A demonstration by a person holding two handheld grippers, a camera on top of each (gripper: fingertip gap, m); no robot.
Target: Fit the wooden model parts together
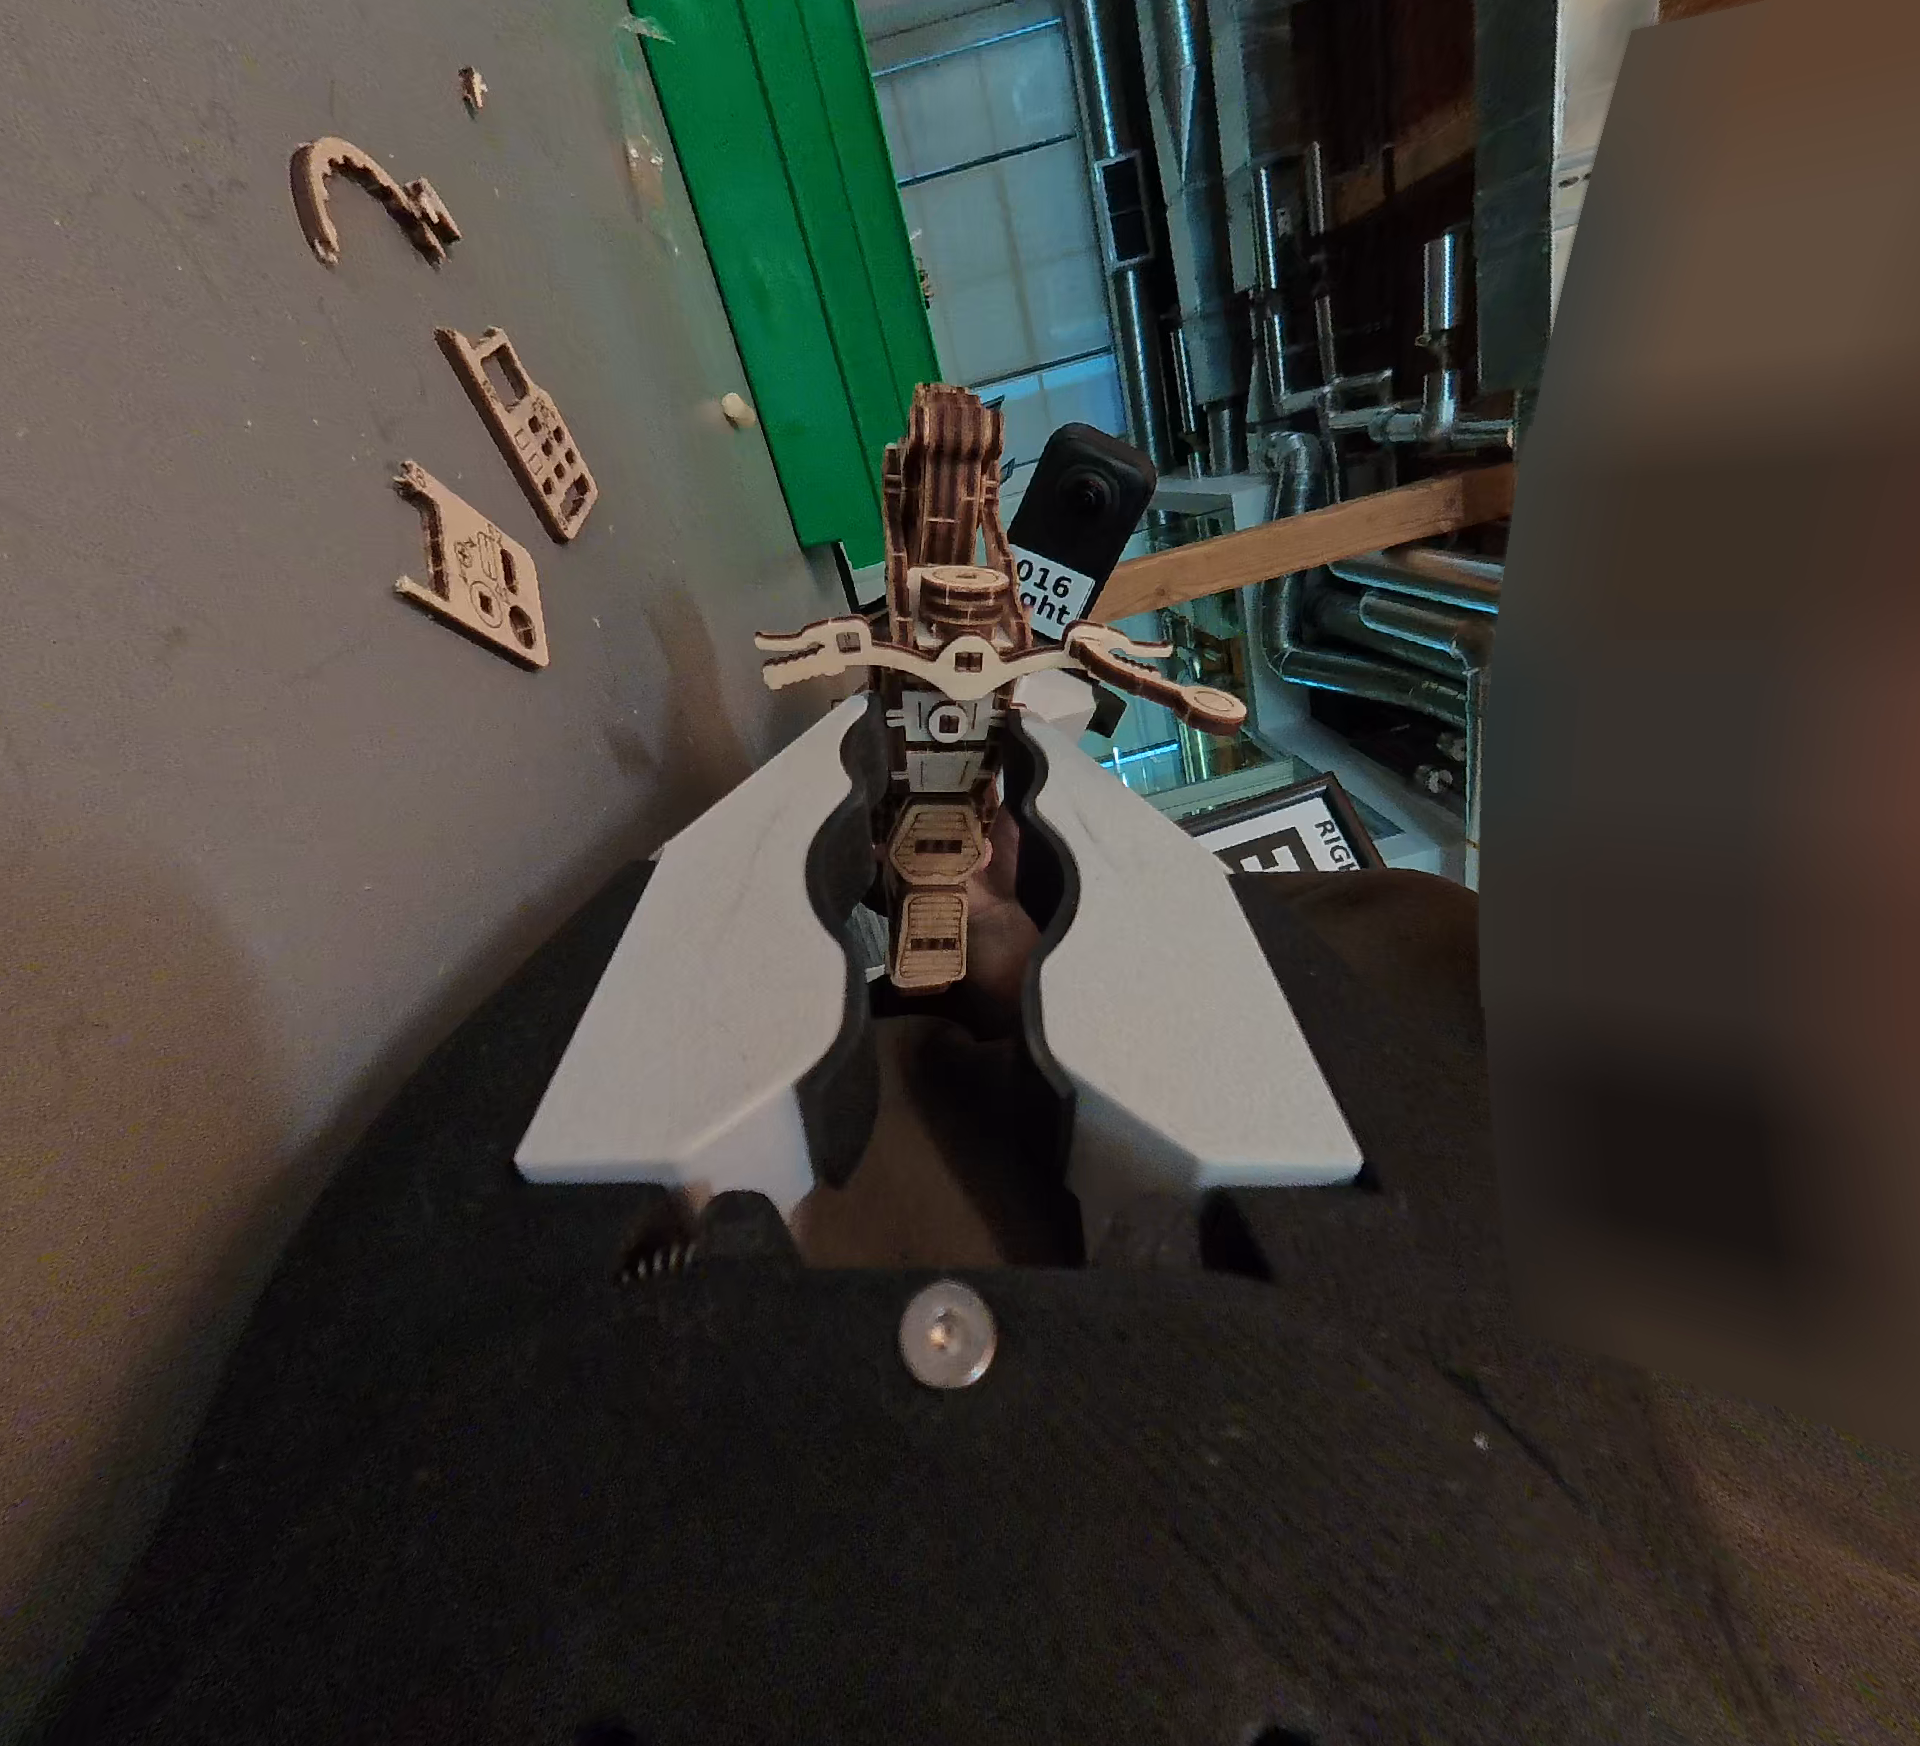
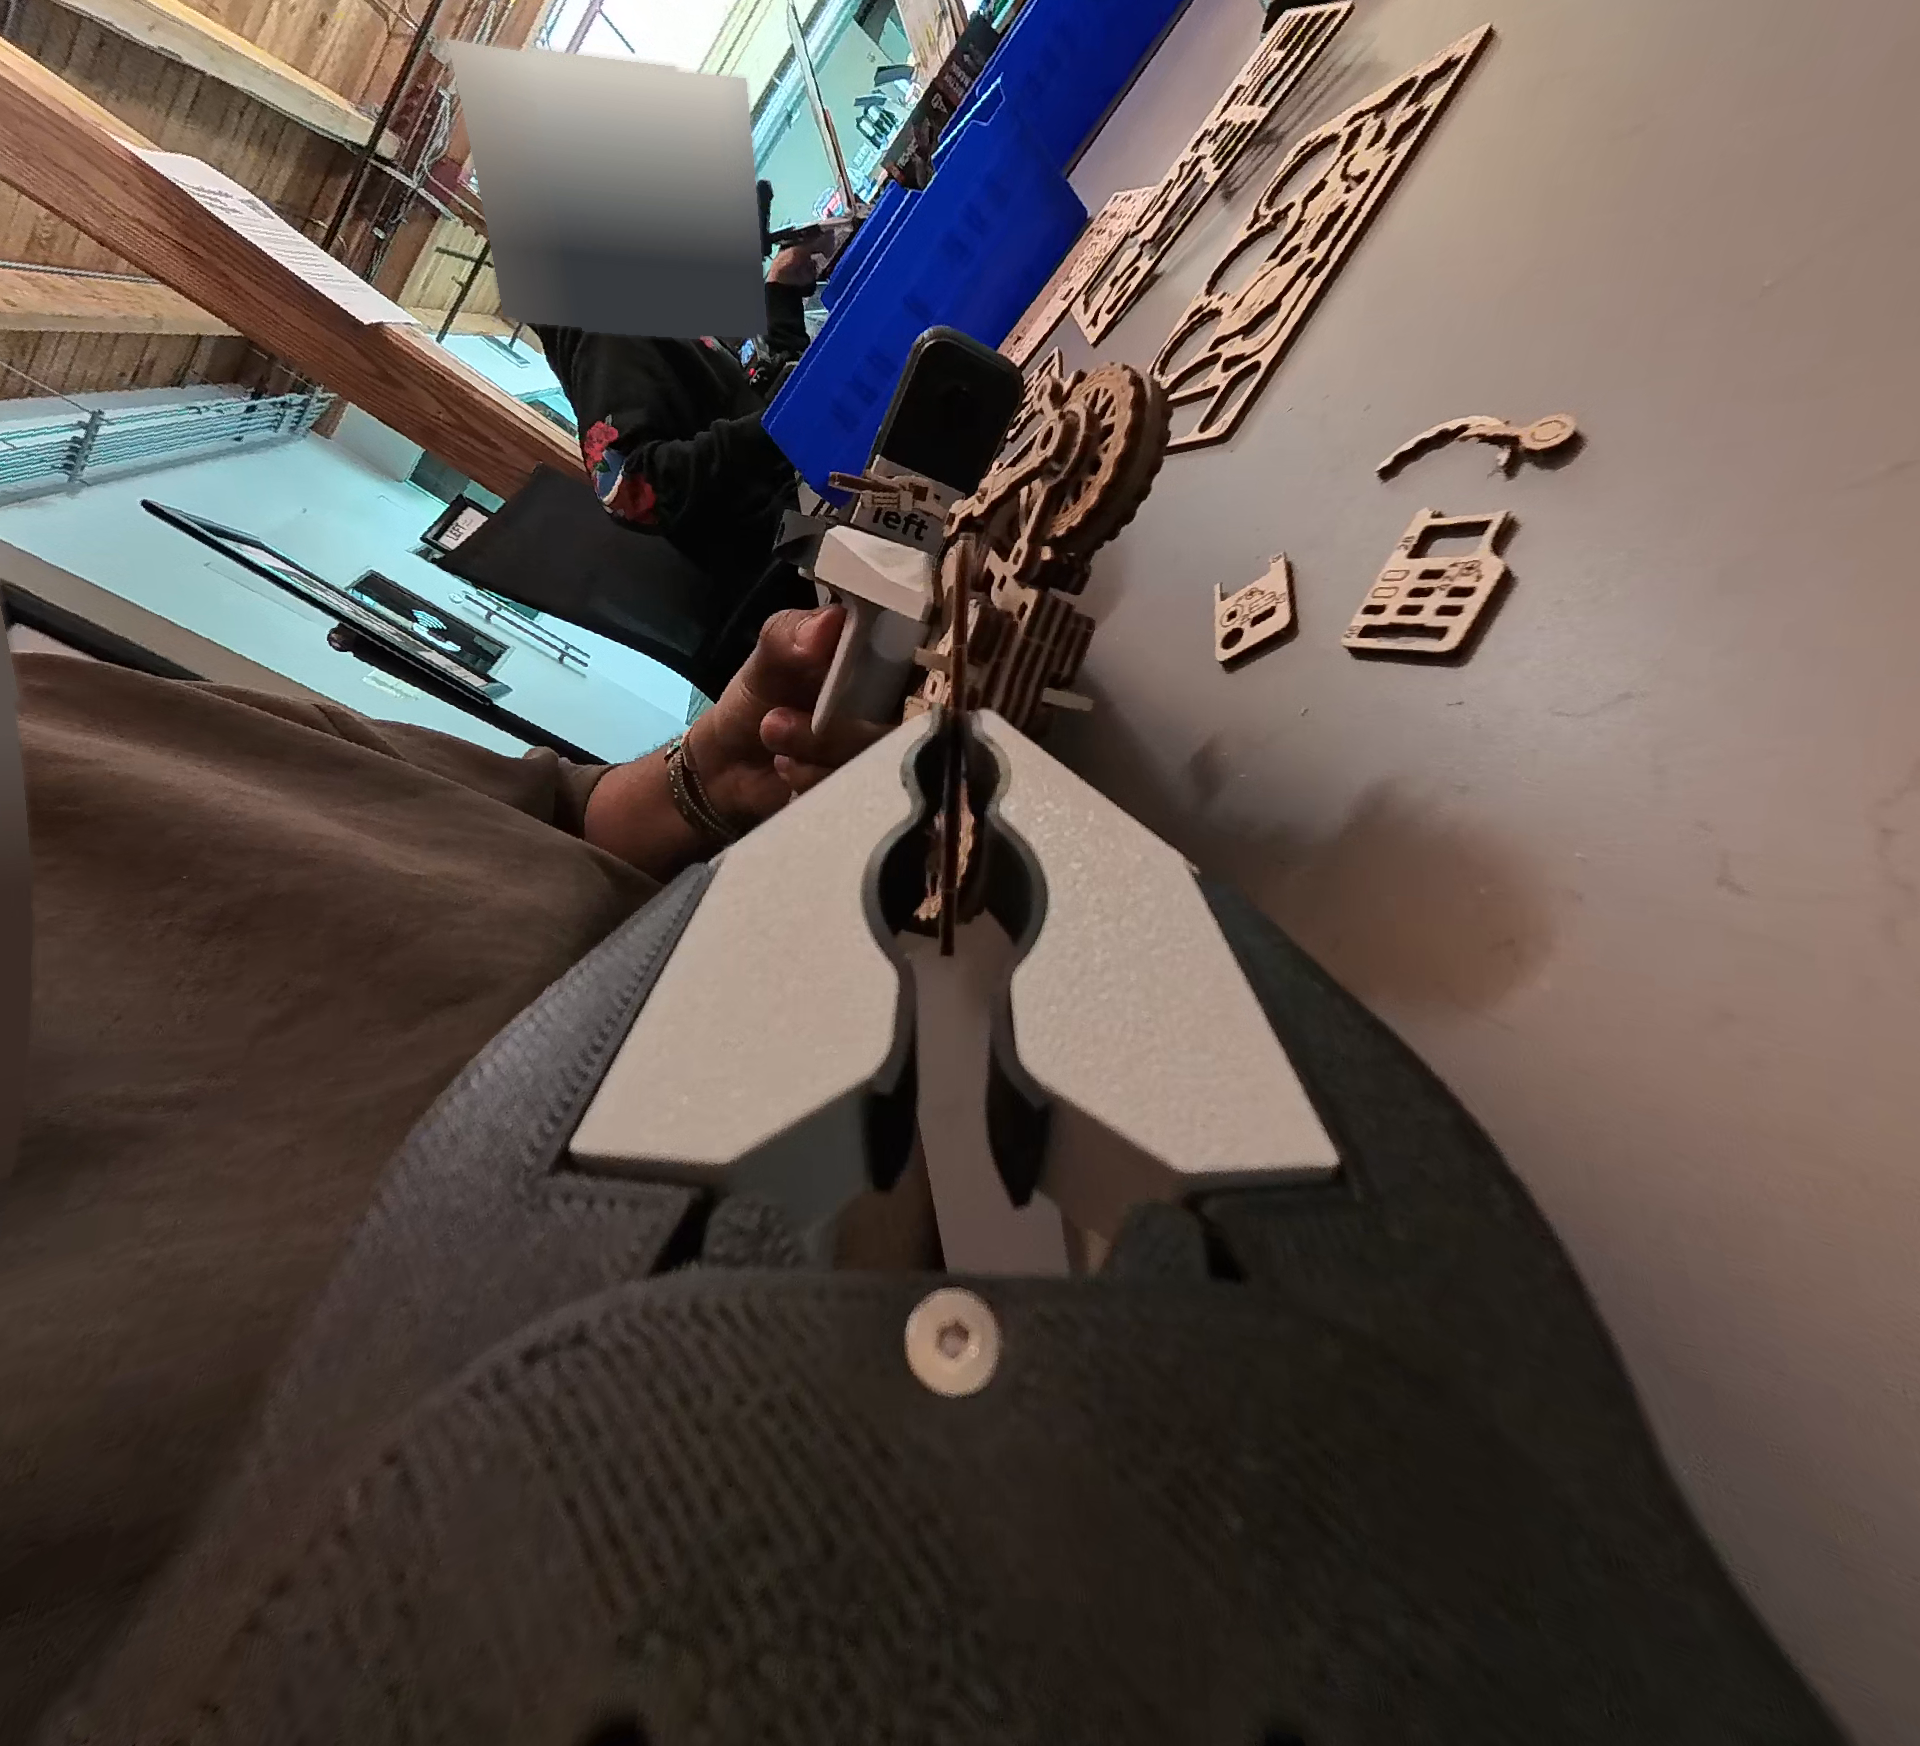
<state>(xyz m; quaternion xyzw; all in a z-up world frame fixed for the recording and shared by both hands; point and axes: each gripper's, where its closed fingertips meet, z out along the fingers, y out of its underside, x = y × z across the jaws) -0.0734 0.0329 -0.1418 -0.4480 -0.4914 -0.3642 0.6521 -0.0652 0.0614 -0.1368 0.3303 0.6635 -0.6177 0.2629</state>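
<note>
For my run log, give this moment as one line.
left claw: shut on motorcycle model | right claw: shut on thin wooden piece | loose parts on table

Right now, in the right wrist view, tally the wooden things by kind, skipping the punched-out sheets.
Assembled model: 1
Loose flat parts on the table: 3
Thin part in the right gripper: 1
Total: 5

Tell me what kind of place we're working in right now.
Probably a workshop or maker space. Exposed metal ducts and pipes run overhead, timber beams frame the walls, and storage bins, green and blue, stand at the grey worktable bearing laser-cut wooden sheets.
</note>
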